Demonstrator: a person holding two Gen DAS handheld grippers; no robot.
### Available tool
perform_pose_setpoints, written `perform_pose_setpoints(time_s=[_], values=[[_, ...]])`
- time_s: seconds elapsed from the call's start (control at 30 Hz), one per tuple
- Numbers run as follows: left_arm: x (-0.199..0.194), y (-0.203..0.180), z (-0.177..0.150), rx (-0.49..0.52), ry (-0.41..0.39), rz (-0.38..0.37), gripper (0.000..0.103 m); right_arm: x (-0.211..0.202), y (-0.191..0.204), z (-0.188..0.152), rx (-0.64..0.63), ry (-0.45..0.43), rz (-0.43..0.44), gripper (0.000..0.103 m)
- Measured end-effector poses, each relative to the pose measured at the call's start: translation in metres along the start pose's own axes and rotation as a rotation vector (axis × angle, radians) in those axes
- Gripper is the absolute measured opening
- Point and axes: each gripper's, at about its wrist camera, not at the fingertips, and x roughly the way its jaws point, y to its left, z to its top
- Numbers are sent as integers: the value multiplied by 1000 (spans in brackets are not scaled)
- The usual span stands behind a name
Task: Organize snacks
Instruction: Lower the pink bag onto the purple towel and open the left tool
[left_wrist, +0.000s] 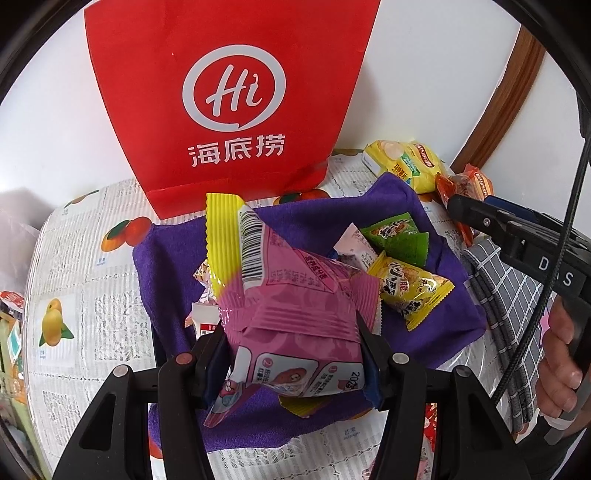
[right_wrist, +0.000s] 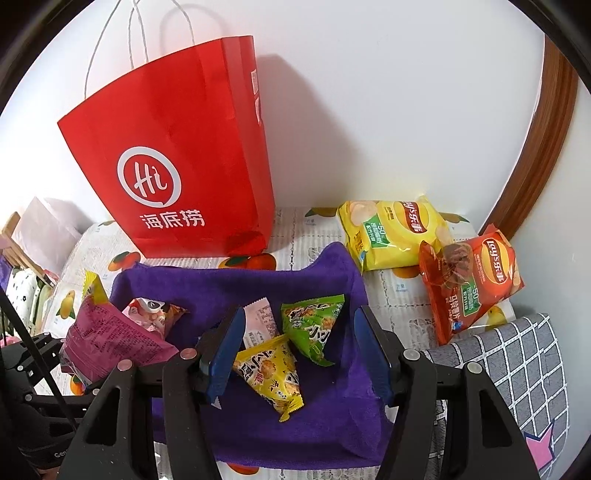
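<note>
My left gripper (left_wrist: 295, 354) is shut on a pink snack bag (left_wrist: 295, 306) with a yellow top edge, held above the purple cloth (left_wrist: 173, 266). The same pink bag (right_wrist: 110, 339) shows at the left of the right wrist view. On the cloth lie a yellow triangular snack (left_wrist: 410, 288) and a green one (left_wrist: 399, 240). My right gripper (right_wrist: 299, 354) stands open over the cloth (right_wrist: 325, 417), the yellow triangular snack (right_wrist: 269, 373) and green snack (right_wrist: 314, 325) lying between and beyond its fingers, untouched. A red paper bag (right_wrist: 177, 155) stands upright at the back.
A yellow chip bag (right_wrist: 395, 232) and a red chip bag (right_wrist: 469, 280) lie at the back right on the fruit-print tablecloth (right_wrist: 402, 295). A grey checked cloth (right_wrist: 517, 369) lies at the right. A wooden frame (right_wrist: 546, 147) runs along the white wall. A hand (left_wrist: 557, 354) holds the right tool.
</note>
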Motion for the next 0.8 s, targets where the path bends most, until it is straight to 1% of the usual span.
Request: perform_pose_setpoints(time_s=[0.37,0.8], values=[[5,1,0,-4,13,8,57,2,4,0,-15,7,-3,61],[2,6,0,-16,10,10,58,7,13,-3,-45,17,-16,62]])
